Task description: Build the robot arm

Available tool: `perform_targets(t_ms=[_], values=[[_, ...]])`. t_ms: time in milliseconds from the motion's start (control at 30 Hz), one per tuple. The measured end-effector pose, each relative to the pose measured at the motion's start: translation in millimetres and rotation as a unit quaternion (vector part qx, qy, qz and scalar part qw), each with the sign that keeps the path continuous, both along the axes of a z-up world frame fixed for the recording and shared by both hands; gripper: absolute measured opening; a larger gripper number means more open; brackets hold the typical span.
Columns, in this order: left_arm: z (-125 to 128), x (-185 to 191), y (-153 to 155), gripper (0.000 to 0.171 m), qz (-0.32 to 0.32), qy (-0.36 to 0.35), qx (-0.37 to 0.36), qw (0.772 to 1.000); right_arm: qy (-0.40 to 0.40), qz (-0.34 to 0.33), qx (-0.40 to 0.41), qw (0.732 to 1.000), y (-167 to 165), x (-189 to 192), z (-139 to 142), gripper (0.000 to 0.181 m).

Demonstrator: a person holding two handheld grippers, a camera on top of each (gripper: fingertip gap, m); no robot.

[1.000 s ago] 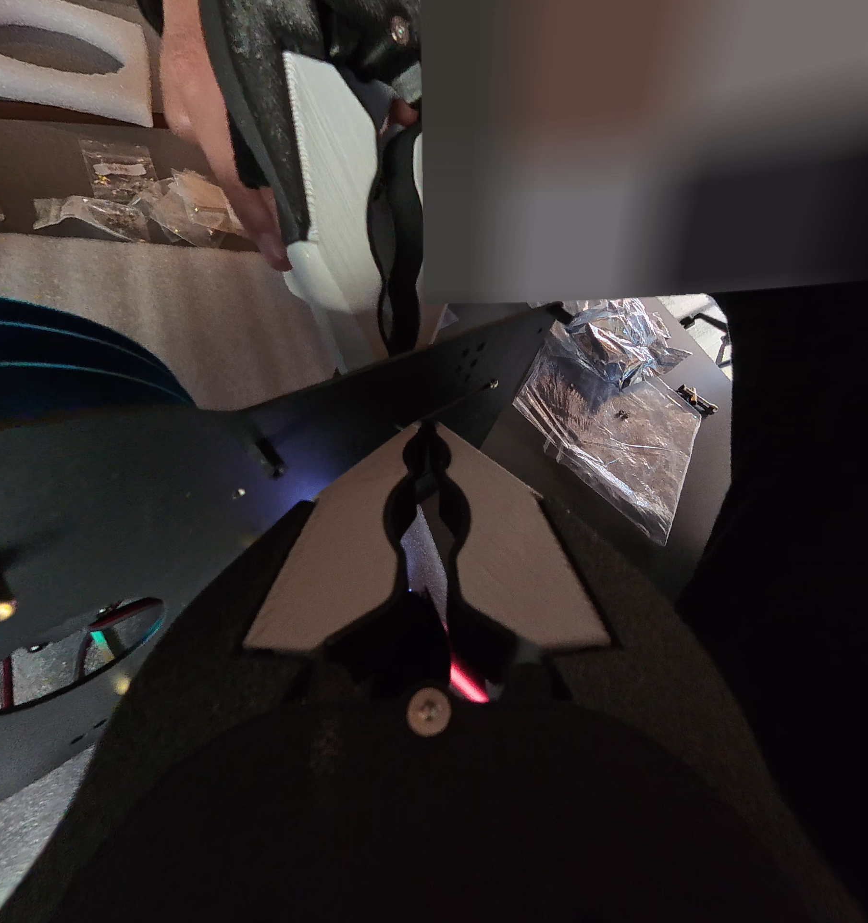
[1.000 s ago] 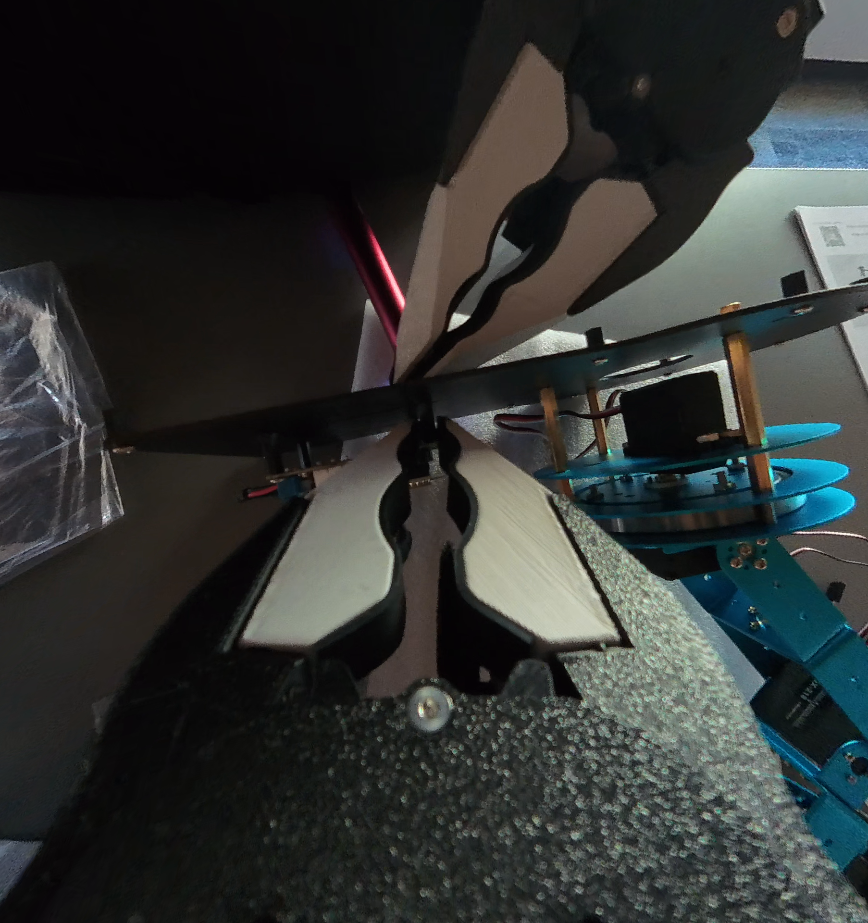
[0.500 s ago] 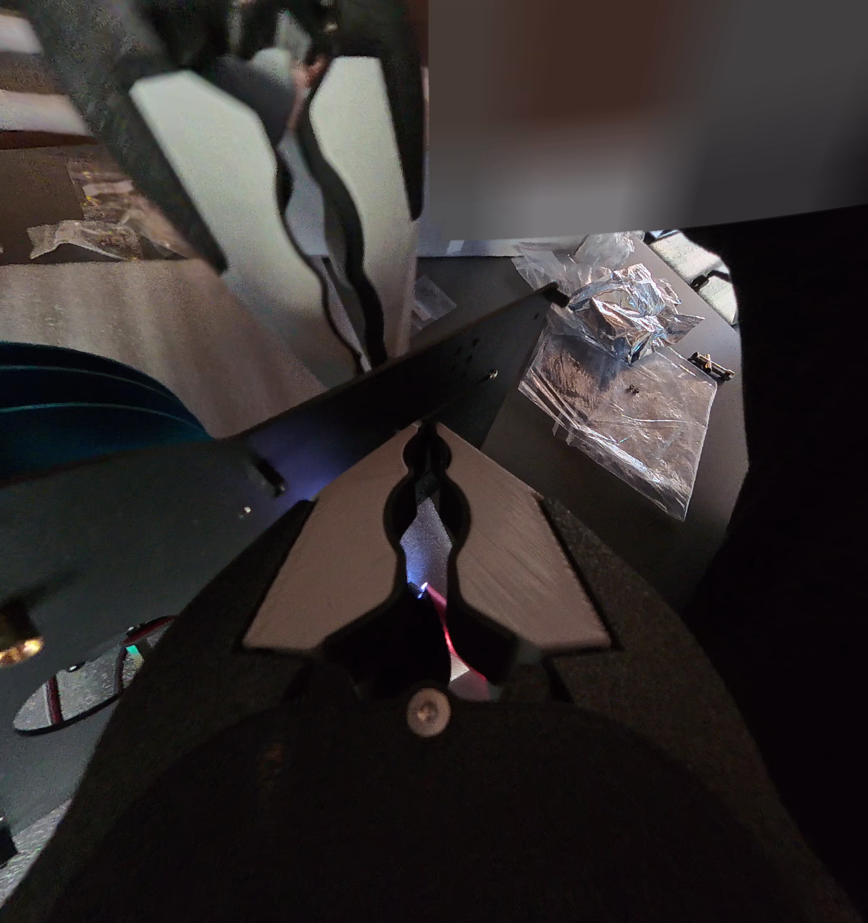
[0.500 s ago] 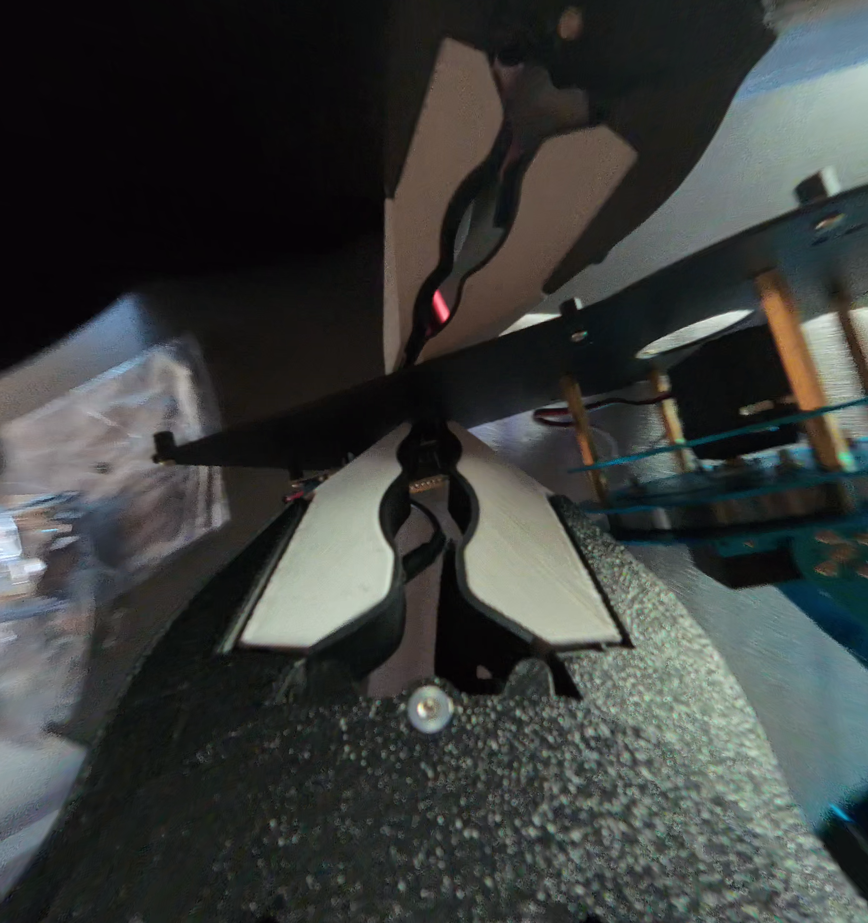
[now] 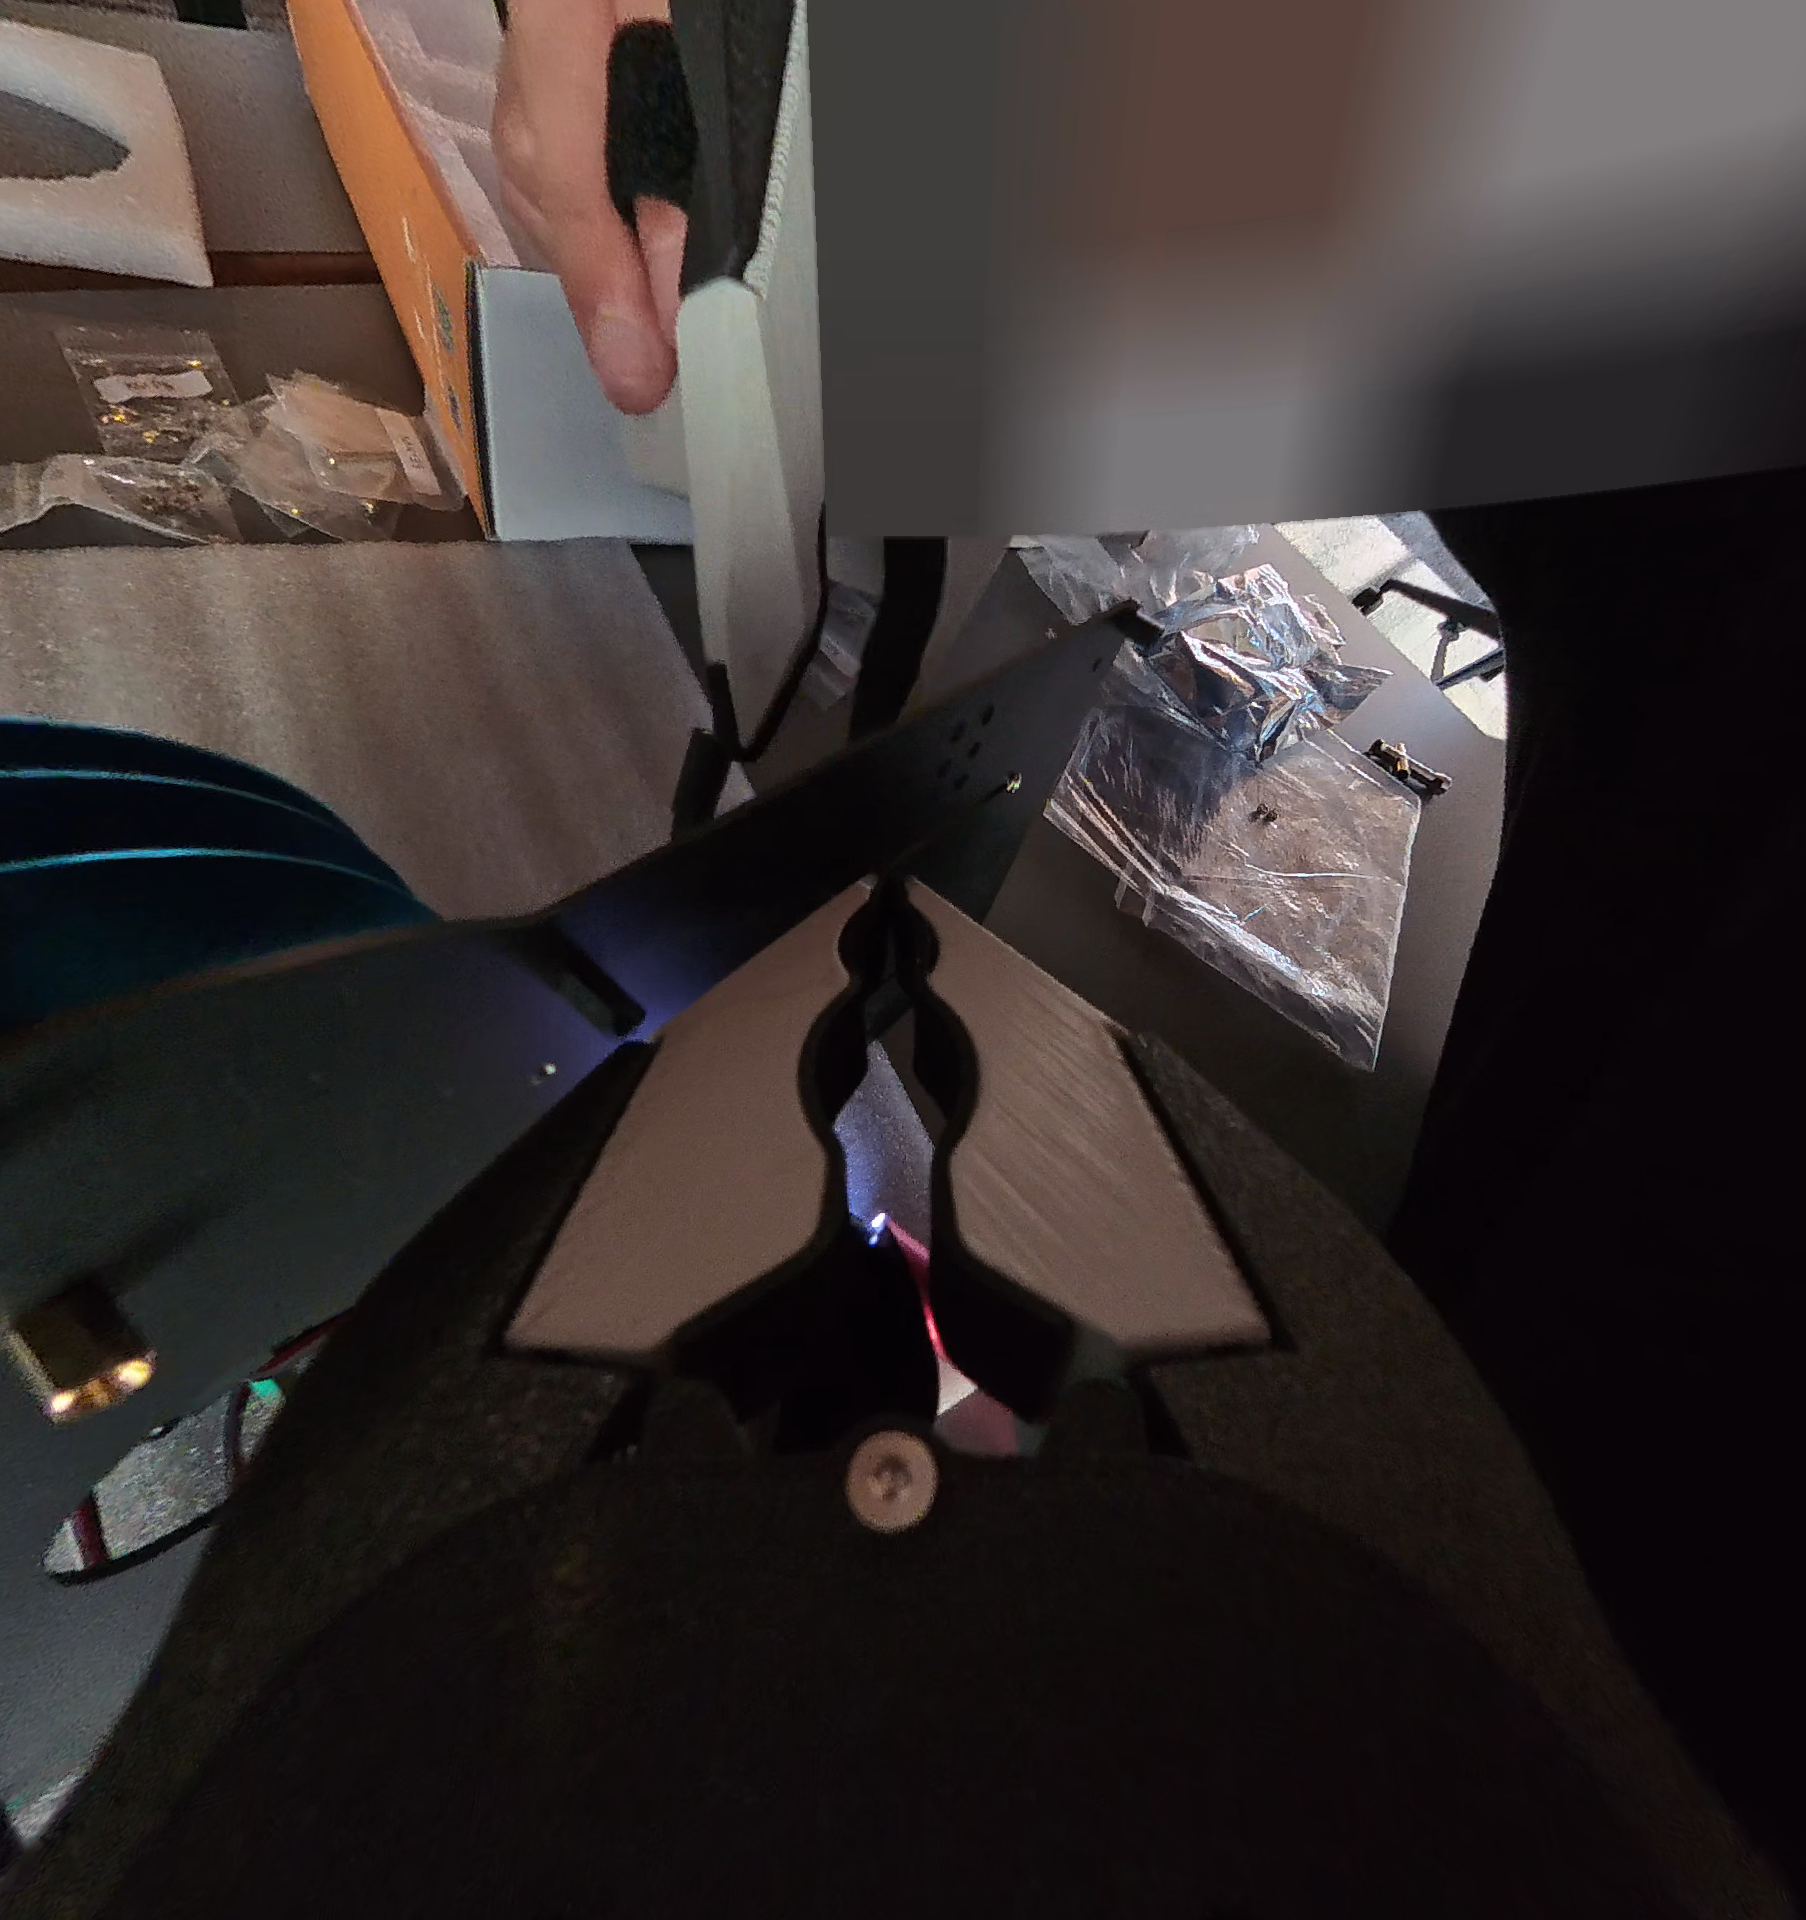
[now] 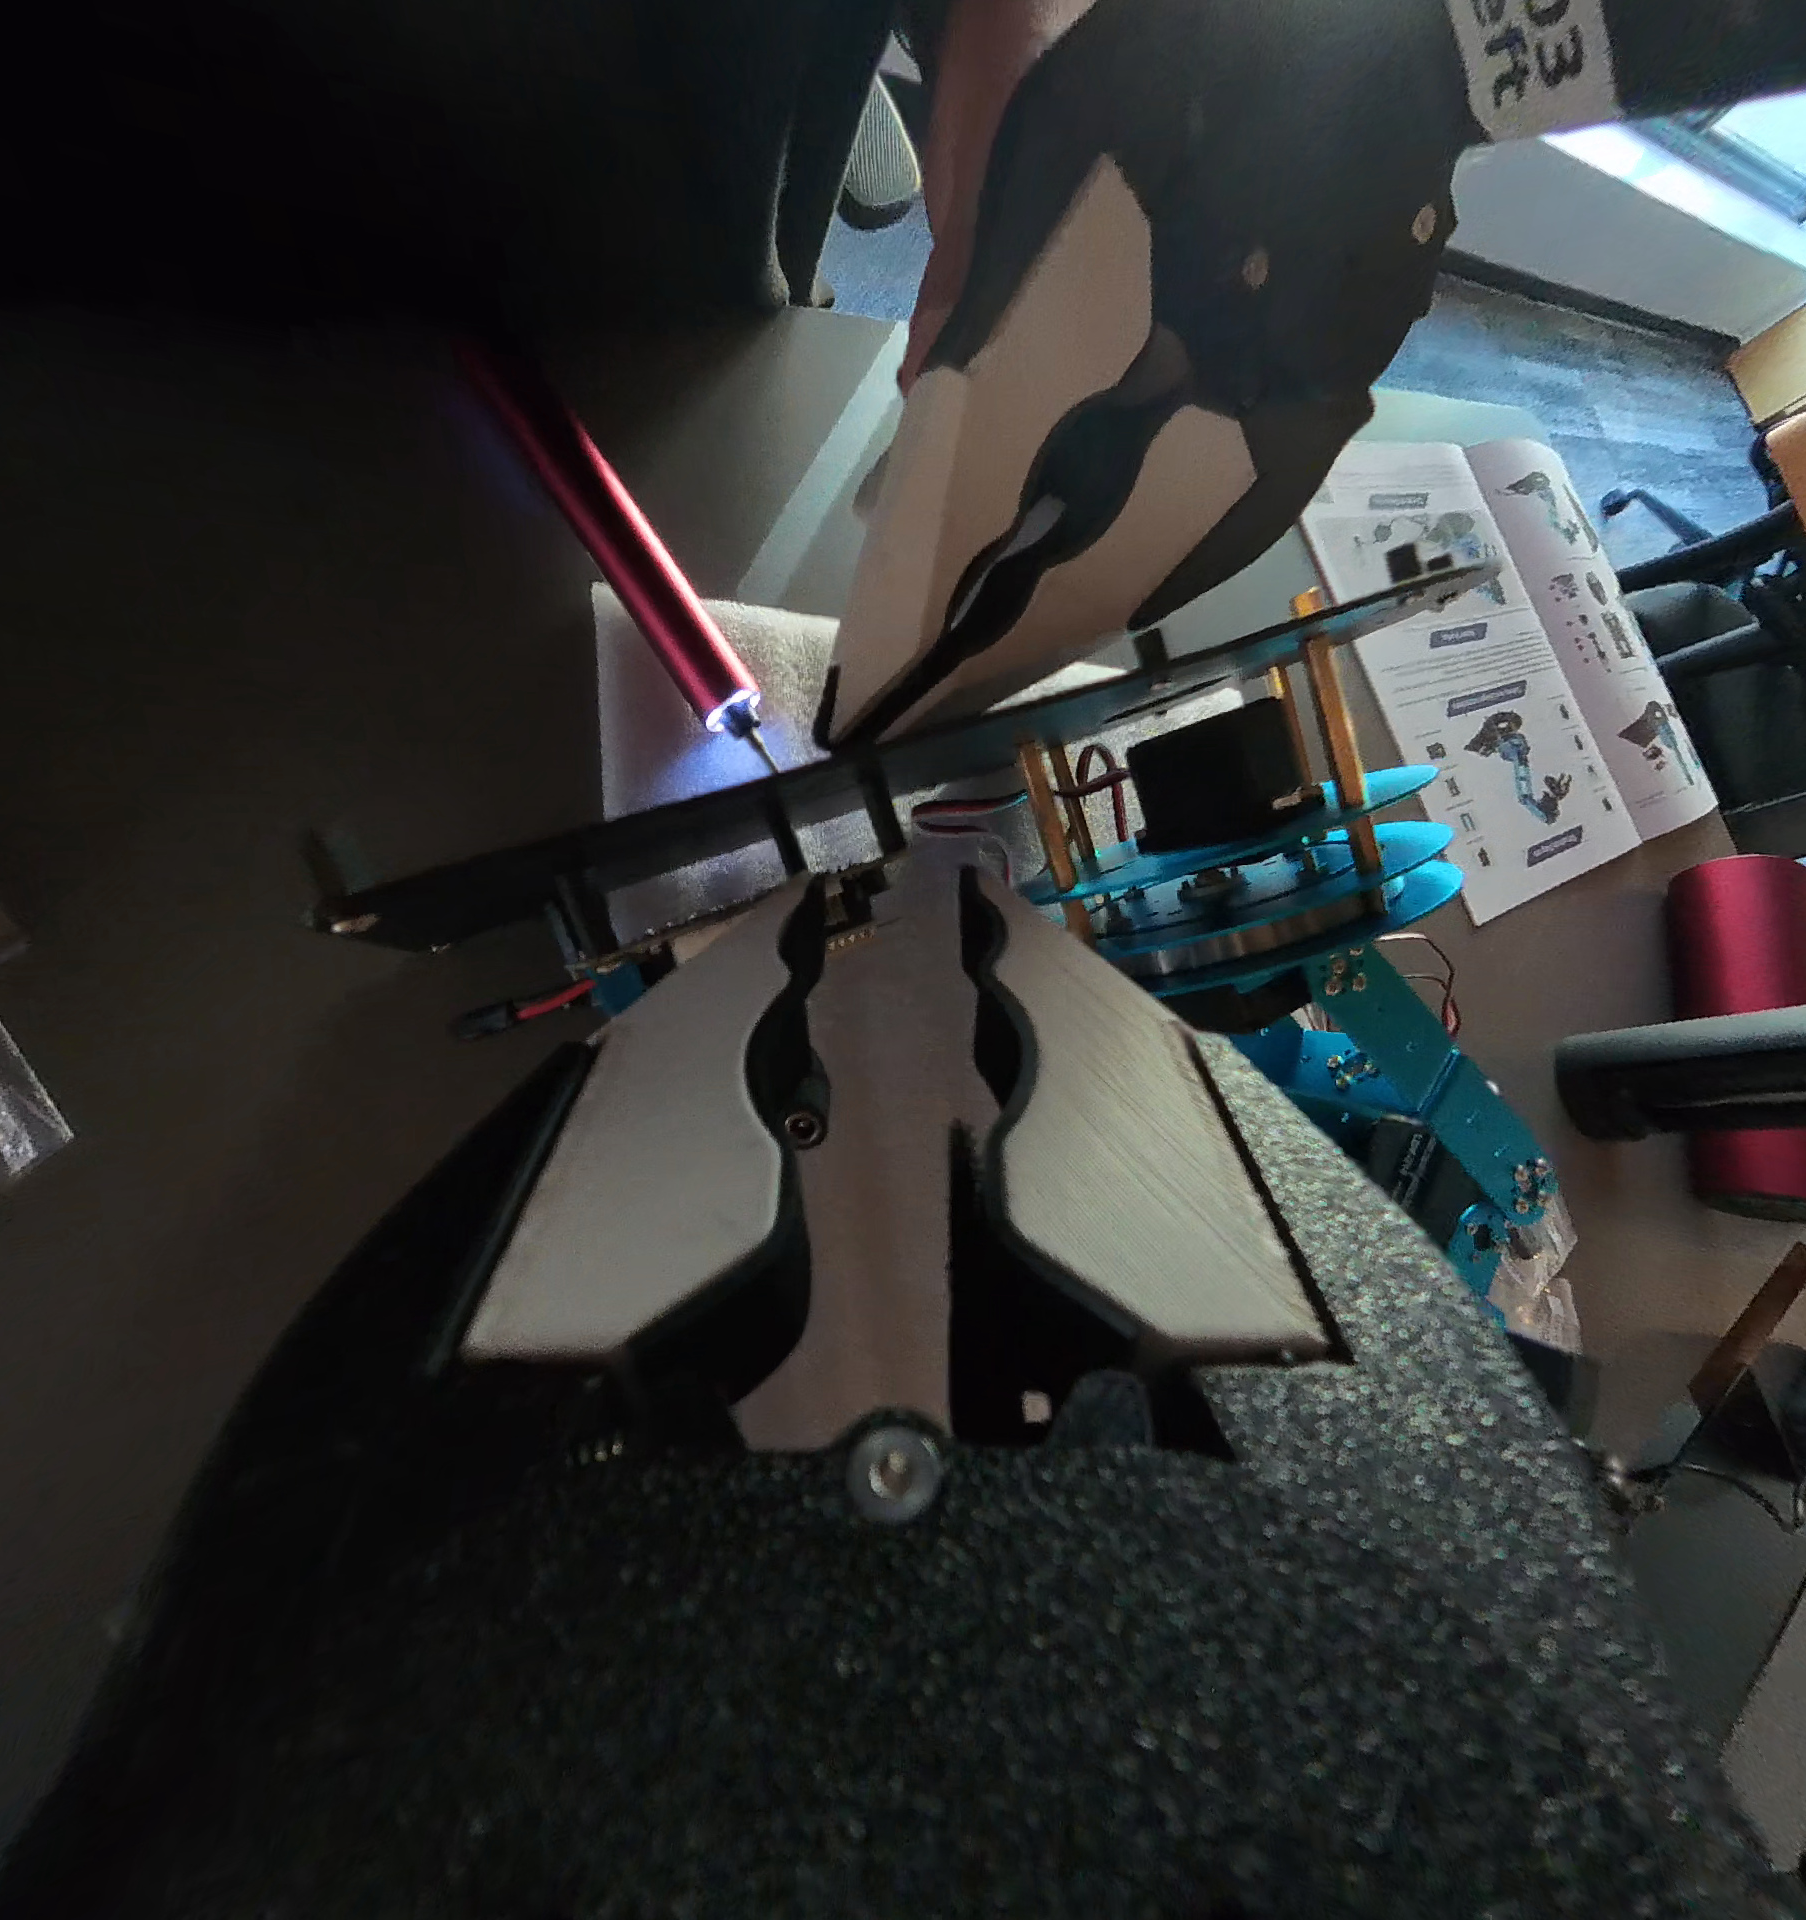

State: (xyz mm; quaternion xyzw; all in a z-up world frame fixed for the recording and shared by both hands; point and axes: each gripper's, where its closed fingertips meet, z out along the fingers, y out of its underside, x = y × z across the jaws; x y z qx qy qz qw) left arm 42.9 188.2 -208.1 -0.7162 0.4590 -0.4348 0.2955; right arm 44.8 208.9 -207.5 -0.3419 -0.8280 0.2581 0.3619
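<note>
A black plate sits on brass standoffs above the blue discs of a blue robot arm. My left gripper is shut on the plate's edge. It also shows from above in the right wrist view. My right gripper is open just below the plate, its tips on either side of a small connector there. A black round plug lies by its left finger. One of its white fingers shows in the left wrist view. A red screwdriver with a lit tip touches the plate's top.
An open manual, a red cylinder and a black bar lie to the right. Clear plastic bags, an orange box, small hardware bags and a grey foam sheet surround the plate. Left and right tips are no more than a few centimetres apart.
My right gripper has opened and let go of the small piece under the plate. The left gripper stays shut on the plate. The red screwdriver has come into full view.
</note>
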Motion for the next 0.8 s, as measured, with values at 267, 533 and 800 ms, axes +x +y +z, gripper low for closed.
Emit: perform_targets(t_ms=[267,533,800], values=[[2.0,-3.9,2.5,0.0,0.016,-0.005,0.003,1.0,-0.031,0.039,-0.001,0.999,-6.7,-15.5,-6.1,0.034],[0.0,-10.1,-4.5,0.0,-0.015,0.002,0.006,1.0,-0.032,0.041,0.036,0.998,-2.3,-26.4,-12.2,0.031],[-9.1,-2.6,-0.5,0.0,-0.012,0.008,0.014,1.0,-0.026,0.033,0.035,0.998,-0.1,-27.0,-10.0,0.031]])
